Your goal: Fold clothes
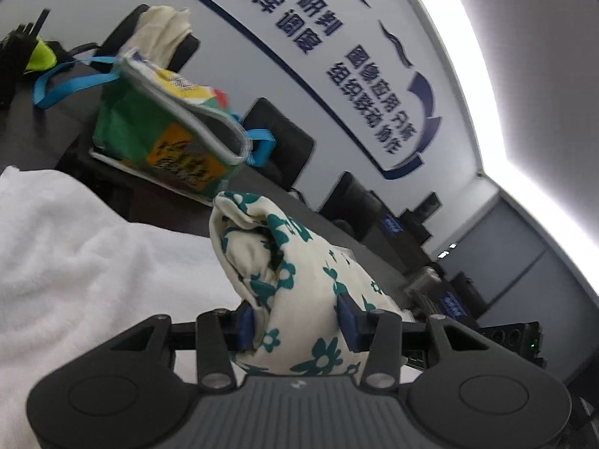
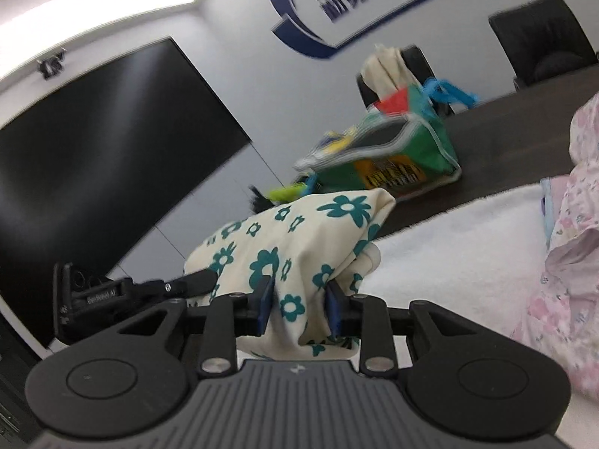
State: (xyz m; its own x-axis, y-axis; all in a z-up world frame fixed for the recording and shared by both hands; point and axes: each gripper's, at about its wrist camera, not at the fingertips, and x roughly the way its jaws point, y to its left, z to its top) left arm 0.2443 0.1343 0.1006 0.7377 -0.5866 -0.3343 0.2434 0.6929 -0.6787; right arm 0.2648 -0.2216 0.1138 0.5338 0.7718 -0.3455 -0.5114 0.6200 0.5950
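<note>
You had both the left gripper (image 1: 295, 323) and right gripper (image 2: 299, 308) clamped on the flowered garment (image 1: 299, 262), lifted mid-fold; next it probably needed carrying over evenly onto the white towel (image 1: 75, 243).

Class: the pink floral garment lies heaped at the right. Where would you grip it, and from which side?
Grip the pink garment at its raised edge beside the white towel, coming from the towel side: folds there stand up, giving the fingers a ridge to pinch. Its far side is out of view.
</note>
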